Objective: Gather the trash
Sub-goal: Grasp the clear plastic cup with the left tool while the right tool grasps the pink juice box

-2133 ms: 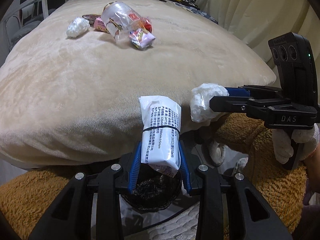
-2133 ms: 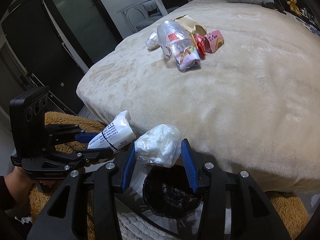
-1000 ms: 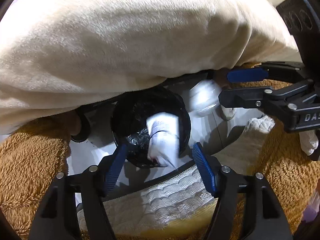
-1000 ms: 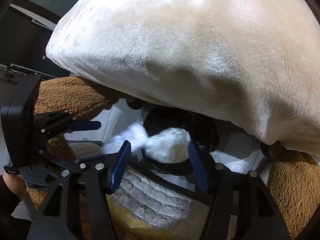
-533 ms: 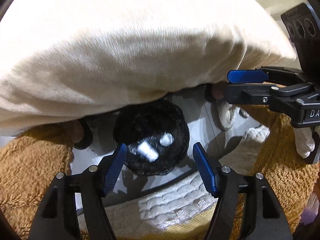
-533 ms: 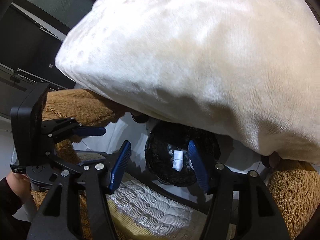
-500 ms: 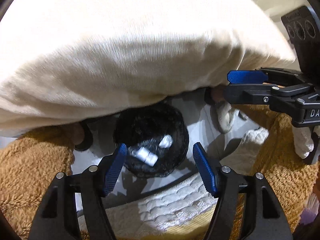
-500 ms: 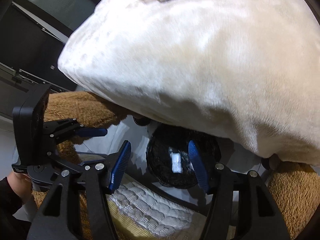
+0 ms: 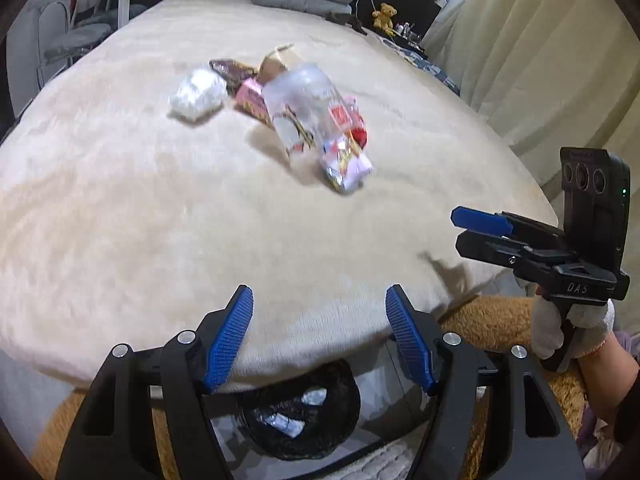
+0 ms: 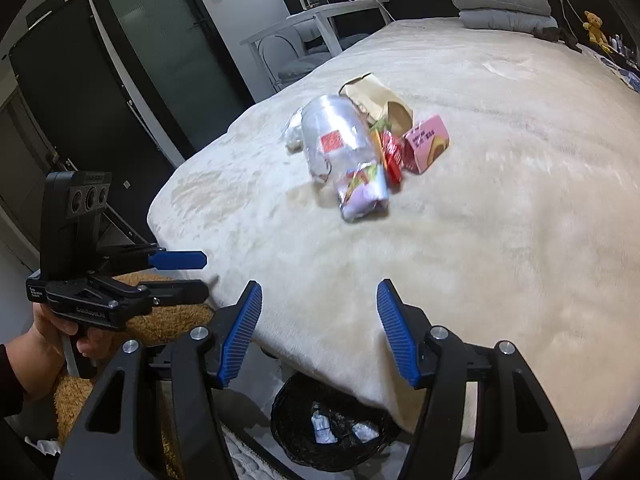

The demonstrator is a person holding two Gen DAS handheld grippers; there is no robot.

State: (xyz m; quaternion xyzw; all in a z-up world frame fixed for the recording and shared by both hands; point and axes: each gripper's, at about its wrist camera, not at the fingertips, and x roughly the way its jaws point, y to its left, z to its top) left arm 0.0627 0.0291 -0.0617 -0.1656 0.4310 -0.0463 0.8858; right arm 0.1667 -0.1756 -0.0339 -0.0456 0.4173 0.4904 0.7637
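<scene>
Left wrist view: the left gripper [image 9: 319,336] hangs over the near edge of the bed [image 9: 120,220], jaws spread wide and holding nothing. A broad stretch of bare cream blanket lies between the blue fingers [image 9: 230,338] and the trash pile, so there is plenty of open room ahead. Off to the right, the right gripper [image 9: 476,228] floats just past the bed's right edge, seen side-on, its two fingers apart and nothing held between them. The pile sits toward the far middle of the bed: a white wad [image 9: 198,94] on the left, a pink box [image 9: 252,100] touching a clear bottle [image 9: 304,108], and a foil wrapper [image 9: 346,164] nearest us. Below the near edge, the black bin [image 9: 300,416] peeks out (half tucked under the blanket overhang) with a white packet [image 9: 284,424] and another pale scrap inside.

Right wrist view: the right gripper [image 10: 320,330] is released too, jaws wide, hovering over the near edge. The left gripper [image 10: 192,276] sits off the bed's left corner. Clear blanket runs all the way to the pile: bottle [image 10: 340,140], wrapper [image 10: 364,192], a red packet [image 10: 392,154], pink box [image 10: 426,144], and a paper bag [image 10: 376,100] behind. The bin [image 10: 296,432] shows under the edge, packet [image 10: 322,426] and a white wad [image 10: 364,432] lying in it.
</scene>
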